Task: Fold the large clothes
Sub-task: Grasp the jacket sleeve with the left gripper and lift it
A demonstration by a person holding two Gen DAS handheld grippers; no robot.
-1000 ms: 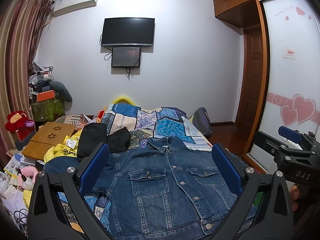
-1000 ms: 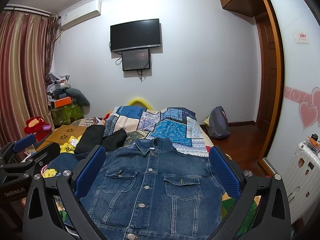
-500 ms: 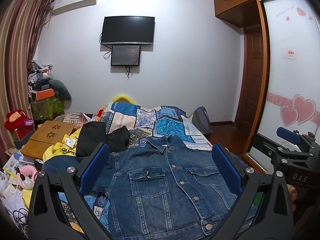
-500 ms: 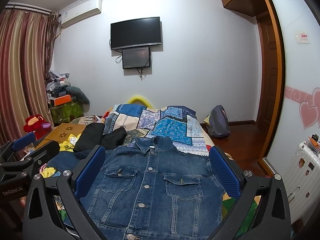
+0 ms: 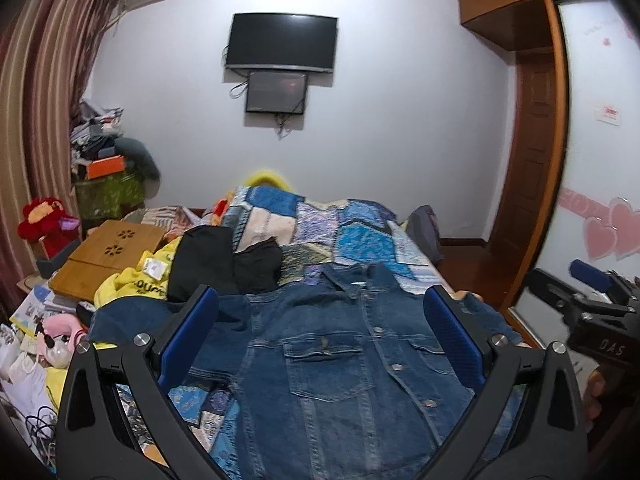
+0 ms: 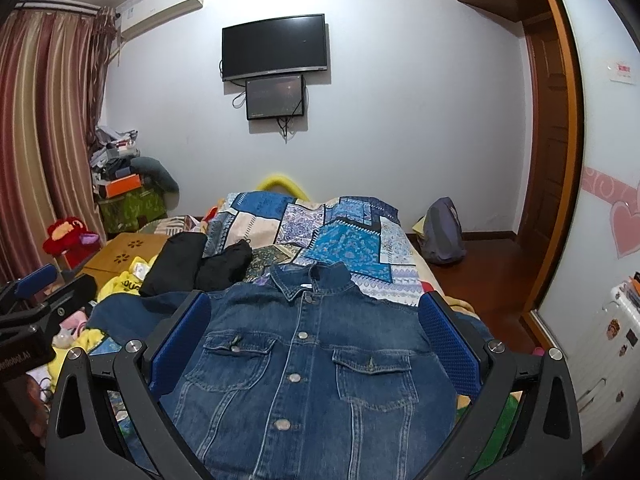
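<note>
A blue denim jacket [image 5: 340, 364] lies flat, front up and buttoned, on the patchwork bedspread [image 5: 320, 228]; it also shows in the right wrist view [image 6: 308, 356], collar toward the far wall. My left gripper [image 5: 320, 320] is open and empty, held above the jacket's near part. My right gripper [image 6: 314, 320] is open and empty, also above the jacket. Each gripper shows at the edge of the other's view: the right one [image 5: 592, 304] and the left one [image 6: 32, 304]. One sleeve [image 5: 132, 316] spreads to the left.
Black folded clothes [image 5: 224, 264] and a yellow garment [image 5: 132, 284] lie left of the jacket. A wooden lap desk [image 5: 108, 252], toys and clutter fill the left side. A backpack [image 6: 442, 232] sits on the floor at right, by the wardrobe [image 6: 600, 160].
Both views have shifted slightly; the jacket sits a little lower and farther right in the left wrist view. Both grippers stay open and the jacket has not moved on the bed.
</note>
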